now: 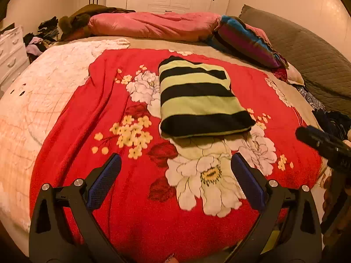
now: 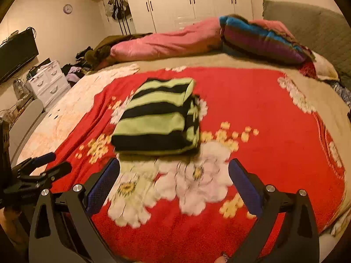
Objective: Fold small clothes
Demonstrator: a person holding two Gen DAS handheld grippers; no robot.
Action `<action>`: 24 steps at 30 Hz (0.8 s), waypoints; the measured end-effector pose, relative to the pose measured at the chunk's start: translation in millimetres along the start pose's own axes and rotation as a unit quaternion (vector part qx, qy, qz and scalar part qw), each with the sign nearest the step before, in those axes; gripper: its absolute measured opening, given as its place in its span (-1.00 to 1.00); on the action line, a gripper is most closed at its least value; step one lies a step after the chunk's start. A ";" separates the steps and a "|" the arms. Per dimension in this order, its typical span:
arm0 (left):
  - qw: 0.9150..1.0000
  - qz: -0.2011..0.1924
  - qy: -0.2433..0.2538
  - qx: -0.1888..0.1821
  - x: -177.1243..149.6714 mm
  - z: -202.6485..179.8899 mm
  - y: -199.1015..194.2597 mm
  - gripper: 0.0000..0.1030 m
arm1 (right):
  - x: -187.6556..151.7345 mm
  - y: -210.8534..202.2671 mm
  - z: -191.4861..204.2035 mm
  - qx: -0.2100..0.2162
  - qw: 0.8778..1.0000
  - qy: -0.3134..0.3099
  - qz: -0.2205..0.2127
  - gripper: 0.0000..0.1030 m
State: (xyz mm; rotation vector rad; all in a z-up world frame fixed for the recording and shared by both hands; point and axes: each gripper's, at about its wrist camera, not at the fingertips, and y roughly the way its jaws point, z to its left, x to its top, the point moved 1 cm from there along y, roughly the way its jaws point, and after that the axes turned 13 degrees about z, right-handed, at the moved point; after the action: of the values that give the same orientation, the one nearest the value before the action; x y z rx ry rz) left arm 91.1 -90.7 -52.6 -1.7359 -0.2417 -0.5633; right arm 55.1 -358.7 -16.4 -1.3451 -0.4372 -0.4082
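Note:
A green-and-black striped garment [image 1: 197, 98] [image 2: 160, 118] lies folded into a thick rectangle on the red floral blanket [image 1: 136, 219] [image 2: 263, 118]. My left gripper [image 1: 175, 164] hovers open just short of the garment's near edge, blue pads [image 1: 103, 182] wide apart, nothing between them. My right gripper [image 2: 174, 169] is also open and empty, close to the garment's near edge. The right gripper's dark tip [image 1: 320, 142] shows at the right edge of the left wrist view. The left gripper [image 2: 41, 164] appears at the left of the right wrist view.
A pink duvet [image 1: 153, 25] and a striped blue-purple pillow [image 1: 248, 39] lie along the far side of the bed. A grey headboard [image 1: 307, 52] stands on the right. White drawers [image 2: 49, 81], piled clothes [image 1: 41, 37] and white wardrobes [image 2: 186, 0] are beyond the bed.

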 end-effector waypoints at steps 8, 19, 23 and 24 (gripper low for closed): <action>1.000 0.004 -0.018 -0.007 -6.4 5.7 -3.4 0.82 | -17.2 6.4 10.0 -0.005 1.000 -0.010 0.024 0.91; 1.000 0.009 -0.024 -0.001 -7.3 7.9 -1.5 0.82 | -15.4 4.7 13.5 -0.008 1.000 -0.017 0.021 0.91; 1.000 0.010 -0.025 0.004 -7.7 8.7 -0.6 0.82 | -14.8 5.0 13.7 -0.008 1.000 -0.018 0.023 0.92; 1.000 0.010 -0.025 0.004 -7.9 8.9 -0.5 0.82 | -15.4 4.4 13.5 -0.008 1.000 -0.018 0.022 0.92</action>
State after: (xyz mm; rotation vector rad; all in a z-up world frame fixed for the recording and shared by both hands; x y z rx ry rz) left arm 86.2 -81.0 -57.3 -1.7439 -0.2616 -0.5042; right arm 43.4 -344.2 -25.9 -1.3761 -0.4338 -0.3516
